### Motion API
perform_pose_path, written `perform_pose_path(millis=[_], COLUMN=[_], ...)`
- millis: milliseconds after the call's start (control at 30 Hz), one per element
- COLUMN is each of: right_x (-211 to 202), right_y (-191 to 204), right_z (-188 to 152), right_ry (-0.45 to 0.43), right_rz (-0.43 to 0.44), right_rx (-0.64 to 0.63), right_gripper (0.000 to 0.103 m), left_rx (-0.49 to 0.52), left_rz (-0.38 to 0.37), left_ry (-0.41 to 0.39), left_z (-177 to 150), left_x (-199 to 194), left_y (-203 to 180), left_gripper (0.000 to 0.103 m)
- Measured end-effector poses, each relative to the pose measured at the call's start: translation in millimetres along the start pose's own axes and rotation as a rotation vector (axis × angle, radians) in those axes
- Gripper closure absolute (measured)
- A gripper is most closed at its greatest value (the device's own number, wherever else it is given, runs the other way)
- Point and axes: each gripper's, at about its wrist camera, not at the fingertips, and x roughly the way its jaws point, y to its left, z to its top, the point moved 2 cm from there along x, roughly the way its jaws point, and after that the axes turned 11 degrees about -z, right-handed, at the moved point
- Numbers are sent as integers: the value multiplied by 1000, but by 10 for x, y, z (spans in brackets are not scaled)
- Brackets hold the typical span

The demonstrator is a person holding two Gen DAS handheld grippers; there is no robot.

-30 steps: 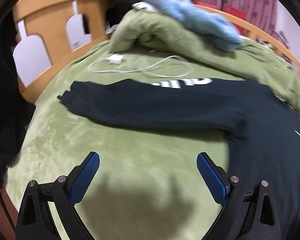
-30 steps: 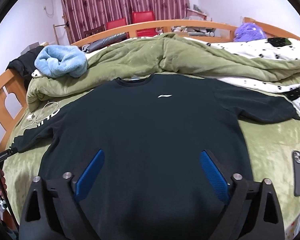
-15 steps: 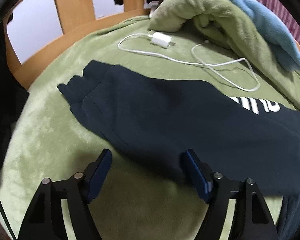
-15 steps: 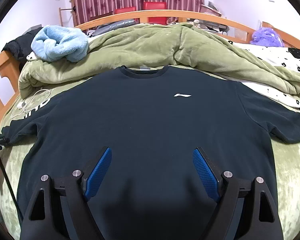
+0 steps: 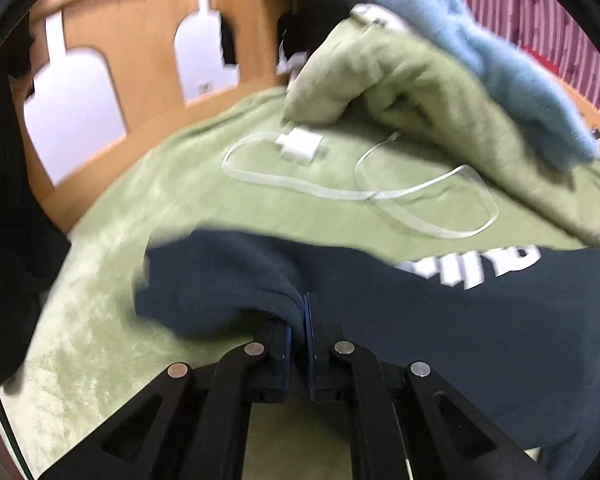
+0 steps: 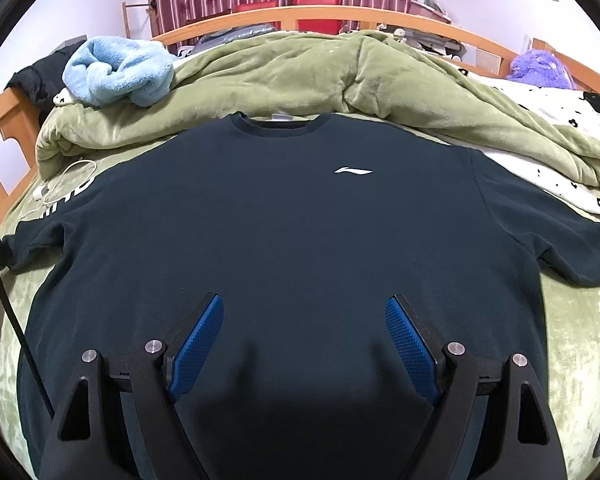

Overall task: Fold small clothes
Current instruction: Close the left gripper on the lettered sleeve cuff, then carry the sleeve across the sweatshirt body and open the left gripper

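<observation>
On the olive-green plush blanket (image 6: pixel 572 320) of a wooden-framed bed lies a dark navy long-sleeved sweatshirt (image 6: pixel 284 232), spread face up, round collar toward the heaped green duvet (image 6: pixel 300 76), small white logo on the chest. No fold made in the body so far: both sleeves out to the sides, hem toward the camera, front smooth. At the sweatshirt's left sleeve (image 5: pixel 228 280), close to the cuff, sits the left gripper (image 5: pixel 302 320), blue pads just brought together, a ridge of dark cloth pinched between them and bunched up off the blanket. Just beyond that sleeve, a white charger block with its looped cable (image 5: pixel 300 146), apart from the fabric. Above the lower middle of the shirt hovers the right gripper (image 6: pixel 305 336), blue pads spread wide, nothing between them, no contact with the cloth to be made out. Near the bed's corner, a pale blue fluffy towel (image 6: pixel 118 70) on the duvet. By this reading, barely begun: one sleeve seized, likely first fold inward across the chest yet to come, then the other sleeve, then the body.
</observation>
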Motion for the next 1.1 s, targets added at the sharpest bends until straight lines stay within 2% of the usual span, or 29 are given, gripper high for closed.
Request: perform_pose_path(millis=[167, 300, 467, 633, 833, 967, 1100], right_x=[-147, -240, -253, -193, -220, -244, -204], right_y=[-308, -558, -909, -1105, -1319, -1354, -1302], right_z=[-1, -29, -105, -192, -216, -204, -182], right_ry=[-30, -52, -49, -29, -27, -36, -21], right_rz=[5, 5, 8, -17, -29, -26, -17], right_rx=[43, 67, 132, 154, 181, 179, 171], right_gripper=[21, 21, 21, 21, 21, 21, 21], left_rx=[63, 151, 219, 266, 369, 421, 448], left_rz=[-44, -97, -182, -301, -364, -381, -378], left_ry=[-81, -125, -185, -139, -83, -29, -18], left_z=[115, 137, -14, -344, -940, -1363, -1628], left_x=[-405, -693, -1000, -1077, -1010, -896, -846], left_y=[-655, -1303, -2094, -2932, -3695, -3977, -3983], left_gripper=[97, 97, 97, 97, 97, 97, 95])
